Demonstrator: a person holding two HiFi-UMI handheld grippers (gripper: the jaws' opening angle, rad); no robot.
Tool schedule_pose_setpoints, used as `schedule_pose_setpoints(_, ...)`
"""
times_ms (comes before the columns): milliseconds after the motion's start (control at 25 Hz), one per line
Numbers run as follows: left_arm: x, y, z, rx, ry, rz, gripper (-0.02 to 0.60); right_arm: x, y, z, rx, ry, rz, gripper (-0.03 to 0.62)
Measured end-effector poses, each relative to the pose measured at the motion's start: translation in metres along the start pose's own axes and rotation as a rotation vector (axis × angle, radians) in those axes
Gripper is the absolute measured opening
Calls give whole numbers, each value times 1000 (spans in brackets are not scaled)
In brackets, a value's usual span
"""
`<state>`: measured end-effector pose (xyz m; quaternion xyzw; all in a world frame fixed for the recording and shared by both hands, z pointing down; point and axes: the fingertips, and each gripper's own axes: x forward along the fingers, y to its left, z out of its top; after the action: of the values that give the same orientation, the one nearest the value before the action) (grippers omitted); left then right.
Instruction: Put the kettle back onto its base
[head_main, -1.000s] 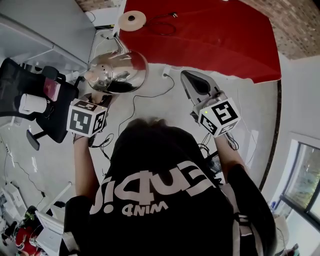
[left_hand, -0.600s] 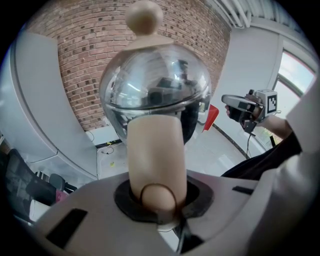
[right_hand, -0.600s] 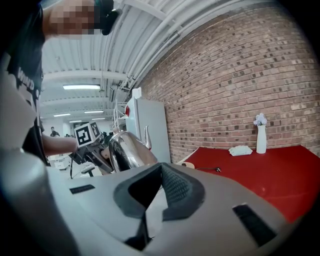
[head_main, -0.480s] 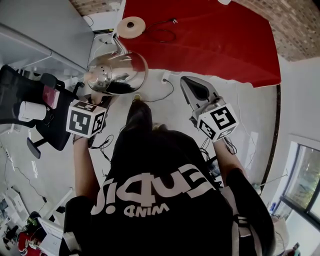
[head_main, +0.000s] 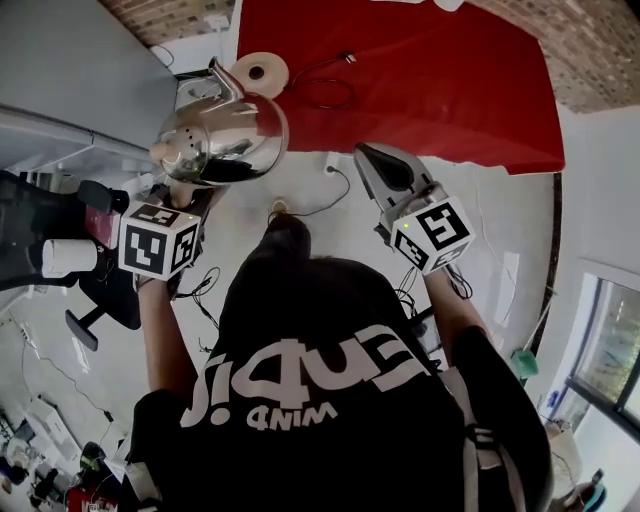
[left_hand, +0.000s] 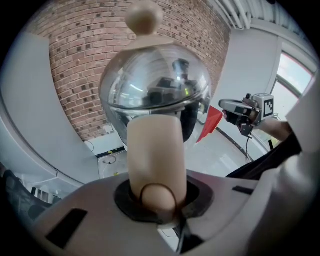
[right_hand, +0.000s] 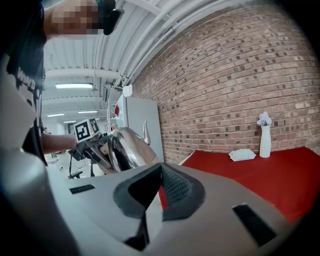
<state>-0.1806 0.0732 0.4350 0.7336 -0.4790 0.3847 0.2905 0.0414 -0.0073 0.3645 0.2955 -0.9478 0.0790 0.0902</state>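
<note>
A shiny steel kettle (head_main: 222, 135) with a pale wooden lid knob hangs in the air, held by its pale wooden handle (left_hand: 155, 155). My left gripper (head_main: 203, 197) is shut on that handle, seen close up in the left gripper view (left_hand: 156, 196). The round tan kettle base (head_main: 264, 72) lies on the near left corner of the red table (head_main: 430, 80), just past the spout. My right gripper (head_main: 374, 166) hovers to the kettle's right, shut with nothing in it. The right gripper view shows the kettle (right_hand: 125, 145) at its left.
A black office chair (head_main: 40, 215) stands at the left, a grey cabinet (head_main: 70, 80) behind it. Cables and a white plug (head_main: 331, 160) lie on the pale floor. On the red table stand a white vase (right_hand: 265, 135) and a folded cloth (right_hand: 243, 154), with a brick wall behind.
Both grippers and the kettle have moved toward the red table. The kettle's spout now sits right beside the base in the head view.
</note>
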Motion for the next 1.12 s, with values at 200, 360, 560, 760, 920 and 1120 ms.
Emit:
schedule_pose_setpoints(200,24,52,48,8,7,-24,58,57,-41,24,8,8,-31,20)
schedule_pose_setpoints(360,34,81,67,27,11,-25,58,87,-53,37,-1,0,-39,20)
schedule_pose_setpoints(560,42,109,85,45,19,-45,58,111,-64,47,9,-6,-70,21)
schedule_pose_setpoints(760,48,127,100,58,30,-41,58,125,-75,53,18,-1,-81,21)
schedule_pose_setpoints(920,53,138,116,65,38,-30,58,138,-88,62,23,-9,-78,20)
schedule_pose_setpoints(1120,56,147,132,71,40,-20,58,149,-98,62,37,-11,-73,20)
